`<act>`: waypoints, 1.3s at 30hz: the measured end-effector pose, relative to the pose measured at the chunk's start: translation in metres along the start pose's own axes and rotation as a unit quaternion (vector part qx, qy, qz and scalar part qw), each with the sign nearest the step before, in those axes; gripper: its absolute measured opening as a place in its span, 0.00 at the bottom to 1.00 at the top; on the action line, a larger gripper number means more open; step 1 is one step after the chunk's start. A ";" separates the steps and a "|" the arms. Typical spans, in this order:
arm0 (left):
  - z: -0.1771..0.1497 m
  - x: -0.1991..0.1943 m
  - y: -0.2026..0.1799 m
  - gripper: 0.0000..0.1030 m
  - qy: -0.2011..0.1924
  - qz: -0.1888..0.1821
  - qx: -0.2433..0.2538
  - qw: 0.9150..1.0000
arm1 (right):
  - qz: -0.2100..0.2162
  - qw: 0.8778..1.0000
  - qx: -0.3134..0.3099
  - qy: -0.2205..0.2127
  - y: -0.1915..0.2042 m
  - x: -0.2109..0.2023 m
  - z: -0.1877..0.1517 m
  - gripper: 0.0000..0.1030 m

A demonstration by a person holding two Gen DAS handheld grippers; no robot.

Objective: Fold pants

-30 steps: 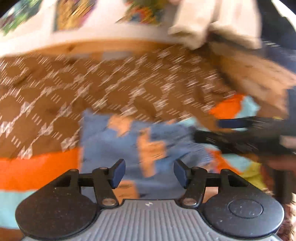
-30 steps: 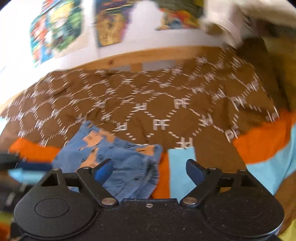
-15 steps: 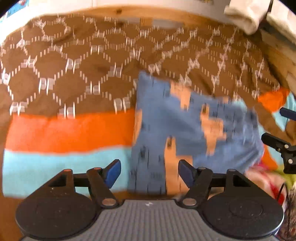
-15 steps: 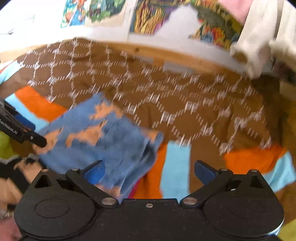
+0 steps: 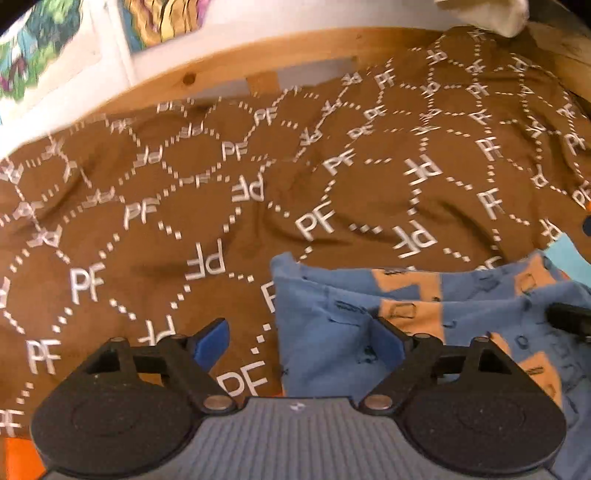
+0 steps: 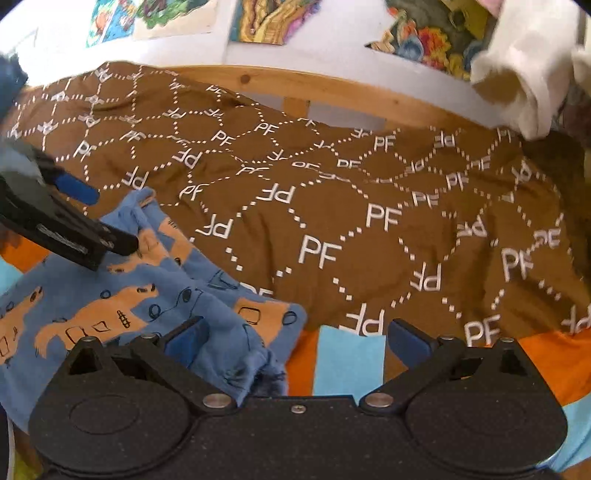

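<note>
The pants (image 5: 332, 332) are blue with orange animal prints and lie folded in a bundle on the brown blanket (image 5: 221, 206). In the left wrist view my left gripper (image 5: 301, 341) is open and empty, its right finger over the bundle's left edge. In the right wrist view the pants (image 6: 110, 302) fill the lower left; my right gripper (image 6: 295, 338) is open and empty over their right end. The left gripper (image 6: 107, 218) shows there above the pants' far corner. A tip of the right gripper's finger (image 5: 569, 319) shows at the right edge of the left view.
The brown blanket with white PF lettering covers a bed with a wooden frame (image 6: 332, 92). Orange (image 6: 554, 362) and light blue (image 6: 347, 362) patches lie at the near side. Posters hang on the white wall (image 6: 258, 18). A cream cloth (image 6: 528, 74) hangs at the upper right.
Both grippers have swung and moved closer to the bundle. The left view shifted so the pants now sit at its lower right. Both grippers stay open.
</note>
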State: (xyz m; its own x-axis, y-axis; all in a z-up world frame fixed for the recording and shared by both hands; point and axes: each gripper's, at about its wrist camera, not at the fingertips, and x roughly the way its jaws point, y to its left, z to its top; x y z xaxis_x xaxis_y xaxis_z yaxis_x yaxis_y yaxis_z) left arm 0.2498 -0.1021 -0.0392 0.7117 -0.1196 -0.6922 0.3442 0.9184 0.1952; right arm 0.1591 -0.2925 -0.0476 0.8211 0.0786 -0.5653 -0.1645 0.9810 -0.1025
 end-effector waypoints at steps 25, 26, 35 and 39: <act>-0.045 -0.064 0.023 1.00 0.072 -0.060 -0.065 0.993 | 0.029 0.995 0.095 0.032 0.032 -0.055 -0.020 0.99; -0.052 -0.067 0.023 1.00 0.081 -0.063 -0.065 0.993 | 0.029 0.994 0.097 0.043 0.035 -0.054 -0.022 0.99; -0.100 -0.089 0.043 1.00 0.097 -0.080 -0.135 0.983 | 0.007 0.985 0.149 0.087 0.049 -0.054 -0.034 0.99; -0.105 -0.092 0.044 1.00 0.087 -0.069 -0.140 0.984 | -0.010 0.985 0.144 0.091 0.056 -0.055 -0.035 0.99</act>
State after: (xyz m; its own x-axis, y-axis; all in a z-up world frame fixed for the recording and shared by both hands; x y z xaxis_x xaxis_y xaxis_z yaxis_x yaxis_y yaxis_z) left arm 0.1353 -0.0108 -0.0398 0.5454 -0.2061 -0.8125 0.2304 0.9688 -0.0911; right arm 0.0858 -0.2480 -0.0509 0.7066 0.0521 -0.7057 0.0340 0.9936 0.1074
